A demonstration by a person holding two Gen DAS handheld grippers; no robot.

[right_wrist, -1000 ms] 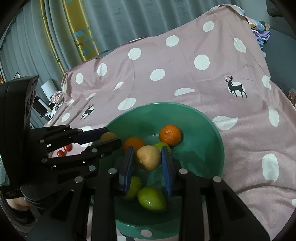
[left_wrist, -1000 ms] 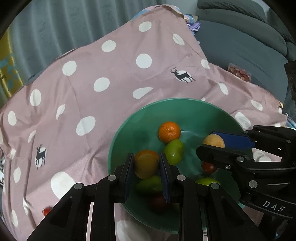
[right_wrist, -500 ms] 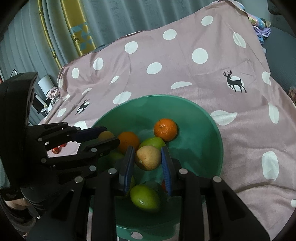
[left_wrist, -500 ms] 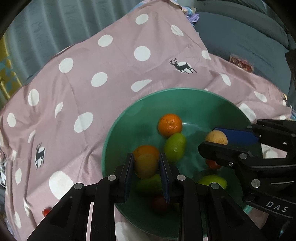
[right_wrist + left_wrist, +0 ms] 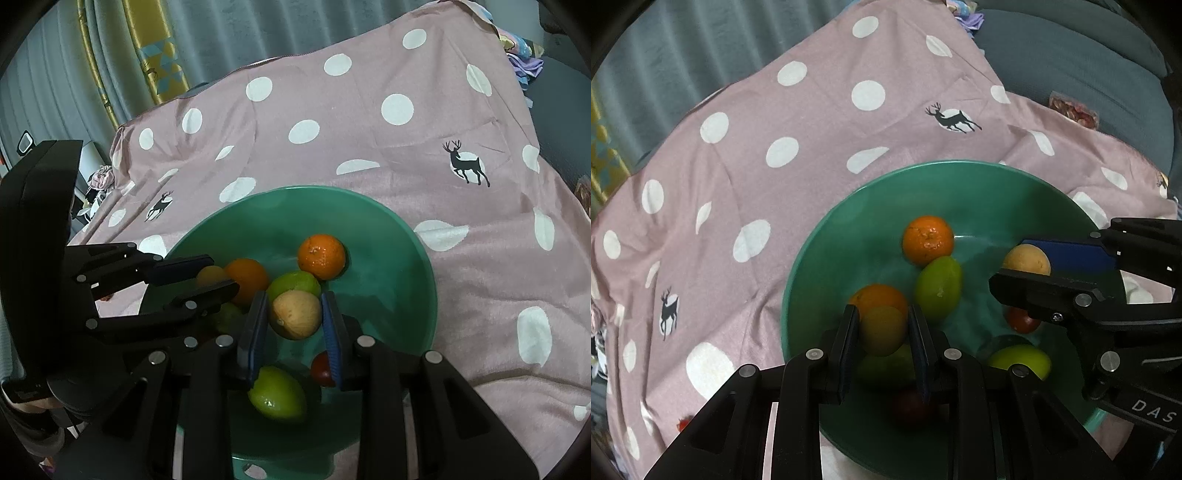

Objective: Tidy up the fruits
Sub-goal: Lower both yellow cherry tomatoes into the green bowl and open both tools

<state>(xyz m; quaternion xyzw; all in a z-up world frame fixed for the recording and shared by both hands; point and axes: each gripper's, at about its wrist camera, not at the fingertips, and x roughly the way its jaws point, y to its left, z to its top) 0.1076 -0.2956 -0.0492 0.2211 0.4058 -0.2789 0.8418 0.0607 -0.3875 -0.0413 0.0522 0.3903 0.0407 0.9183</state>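
- A yellowish fruit (image 5: 881, 329) is clamped by the left gripper (image 5: 882, 334), a pale round fruit (image 5: 295, 314) by the right gripper (image 5: 295, 325), above the green bowl (image 5: 413, 258).
- Both are judged light, firm, smooth (bruisable if squeezed); a grip across the widest part is advised.

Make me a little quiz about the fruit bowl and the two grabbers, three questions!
1. True or false: the left gripper is empty.
2. What colour is the bowl?
3. The right gripper holds: A a yellowish fruit, B a lime, C nothing.

Key: 1 false, it grips a yellow-orange fruit. 2 green. 3 A.
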